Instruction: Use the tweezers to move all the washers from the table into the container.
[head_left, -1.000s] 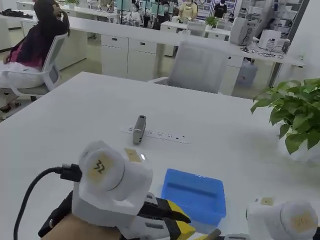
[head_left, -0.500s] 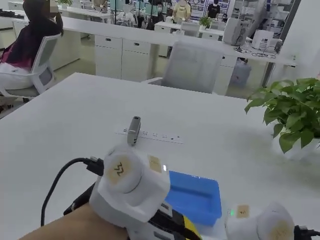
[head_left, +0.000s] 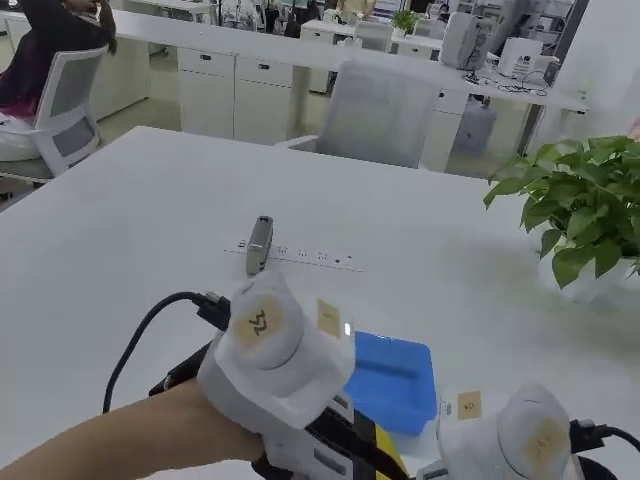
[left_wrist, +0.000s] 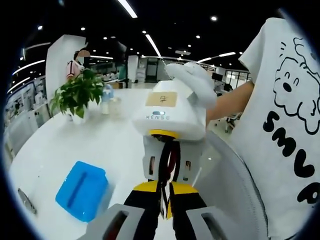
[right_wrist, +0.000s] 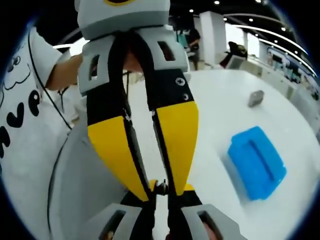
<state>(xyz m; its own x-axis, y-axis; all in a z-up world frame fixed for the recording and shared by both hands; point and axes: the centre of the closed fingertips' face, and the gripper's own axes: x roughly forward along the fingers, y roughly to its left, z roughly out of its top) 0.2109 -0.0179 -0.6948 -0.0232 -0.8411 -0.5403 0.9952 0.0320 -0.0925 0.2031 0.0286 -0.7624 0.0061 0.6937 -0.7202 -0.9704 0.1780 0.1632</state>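
Over the last second the headset has tipped, so the whole head view has slid. Even allowing for that, the left gripper (right_wrist: 160, 182) has closed on the blue container (head_left: 400, 380), and its white housing now covers the container's near left corner. The right gripper (left_wrist: 166, 185) has also drifted in from the near right. The two now face each other tip to tip, close to my body at the near edge of the white table (head_left: 150, 230). I read that as a handover or a regrip, not picking, so I judge the moving of washers has not yet started. The part of the container's floor I can see is bare. In the right gripper view the left gripper's yellow jaws stand narrow and draw almost together at the tips. Something small and dark sits where they meet, too small to name. The right gripper's jaws look just as narrow, but I cannot tell whether either pair is clamping anything. The container lies just beyond the meeting tips, well nearer than the power strip (head_left: 310, 257).
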